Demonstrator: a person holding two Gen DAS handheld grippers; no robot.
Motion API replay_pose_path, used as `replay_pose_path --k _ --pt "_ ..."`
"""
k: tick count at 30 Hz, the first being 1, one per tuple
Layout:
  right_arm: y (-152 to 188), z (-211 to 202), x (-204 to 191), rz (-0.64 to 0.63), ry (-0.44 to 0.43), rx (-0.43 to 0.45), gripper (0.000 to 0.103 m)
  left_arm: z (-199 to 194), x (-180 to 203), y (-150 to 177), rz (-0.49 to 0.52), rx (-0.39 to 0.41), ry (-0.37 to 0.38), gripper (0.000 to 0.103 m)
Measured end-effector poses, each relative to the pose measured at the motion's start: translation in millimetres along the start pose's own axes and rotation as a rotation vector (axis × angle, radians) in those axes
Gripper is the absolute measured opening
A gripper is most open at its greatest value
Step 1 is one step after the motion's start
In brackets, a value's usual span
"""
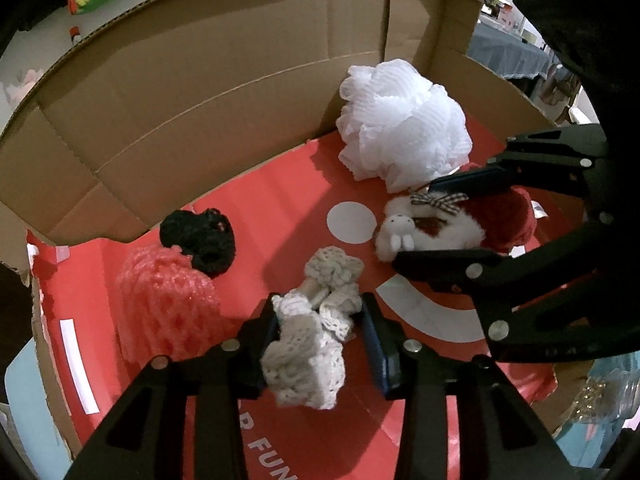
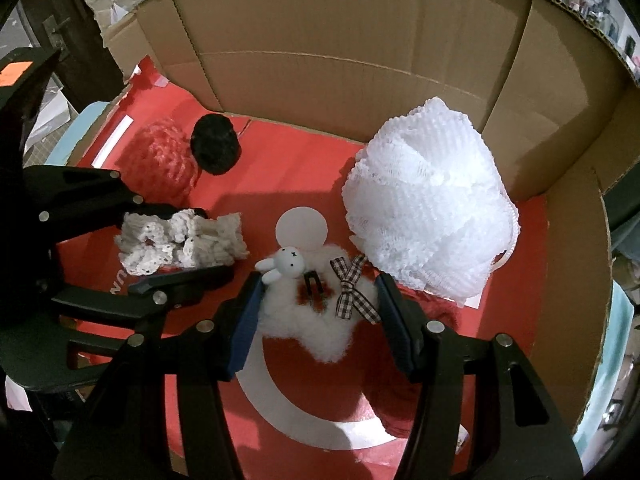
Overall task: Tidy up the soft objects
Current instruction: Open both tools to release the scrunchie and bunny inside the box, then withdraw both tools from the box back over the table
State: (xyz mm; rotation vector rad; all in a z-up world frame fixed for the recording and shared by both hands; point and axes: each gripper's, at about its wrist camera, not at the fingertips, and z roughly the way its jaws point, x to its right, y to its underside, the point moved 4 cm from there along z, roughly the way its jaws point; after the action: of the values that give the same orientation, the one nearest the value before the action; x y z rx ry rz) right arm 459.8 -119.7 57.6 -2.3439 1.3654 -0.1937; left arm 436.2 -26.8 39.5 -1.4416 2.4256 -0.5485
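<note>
Left gripper [image 1: 320, 344] fingers stand parted around the cream lace scrunchie [image 1: 308, 356], apparently releasing it, while right gripper [image 2: 320, 320] fingers straddle the fluffy bunny hair clip [image 2: 316, 312], unclenched, seemingly lining up a grasp.

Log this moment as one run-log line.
left tool: open, astride cream lace scrunchie | right tool: open, astride white fluffy bunny clip | place: cardboard box, red floor
</note>
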Motion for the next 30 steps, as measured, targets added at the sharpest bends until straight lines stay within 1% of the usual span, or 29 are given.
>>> replay_pose_path --k 4,6,8,11,14,16,18,21,22,24,26,28,30 --pt "-3.6 4.6 -1.7 0.002 0.006 -0.008 0.056 -0.9 4.0 -1.3 0.004 0.005 -0.007 0.052" --pt "-5.0 5.6 -1.6 0.008 -0.004 -0.011 0.058 -1.9 4.9 -0.7 0.005 0.004 -0.012 0.053" --pt "-6.9 6.6 -0.7 0.011 -0.005 -0.010 0.059 -2.8 6.1 -0.4 0.010 0.005 -0.014 0.054" --pt "-7.2 4.7 -0.6 0.013 -0.002 -0.008 0.059 -6.3 8.3 1.0 0.017 0.014 -0.014 0.060" --pt "-4.8 1.4 -0.7 0.024 -0.009 -0.002 0.059 -12.8 13.4 0.9 0.020 0.032 -0.016 0.061" --pt "-3.1 -4.4 -0.6 0.030 -0.014 0.005 0.061 -20.5 14.2 0.8 0.015 0.048 -0.014 0.066" --pt "-2.0 -12.1 -1.8 0.028 -0.005 0.017 0.064 -31.1 15.2 1.5 0.009 0.068 -0.011 0.070" --pt "0.4 -30.6 -3.8 0.033 0.009 0.047 0.065 -56.7 18.7 5.5 -0.002 0.115 -0.003 0.073" --pt "1.5 -40.4 -3.9 0.044 0.011 0.065 0.067 -68.1 20.4 7.7 -0.009 0.138 0.002 0.076" --pt "4.8 -58.9 -4.4 0.061 0.011 0.093 0.074 -87.8 22.9 11.0 -0.023 0.176 -0.003 0.081" --pt "6.9 -82.7 -8.0 0.073 0.021 0.134 0.074 -110.3 24.8 14.3 -0.032 0.223 -0.006 0.087" --pt "9.4 -101.8 -12.1 0.077 0.028 0.166 0.075 -134.0 29.8 19.9 -0.047 0.279 -0.018 0.095" --pt "17.5 -128.0 -18.3 0.084 0.034 0.207 0.077 -159.2 33.5 29.9 -0.057 0.346 -0.033 0.100"
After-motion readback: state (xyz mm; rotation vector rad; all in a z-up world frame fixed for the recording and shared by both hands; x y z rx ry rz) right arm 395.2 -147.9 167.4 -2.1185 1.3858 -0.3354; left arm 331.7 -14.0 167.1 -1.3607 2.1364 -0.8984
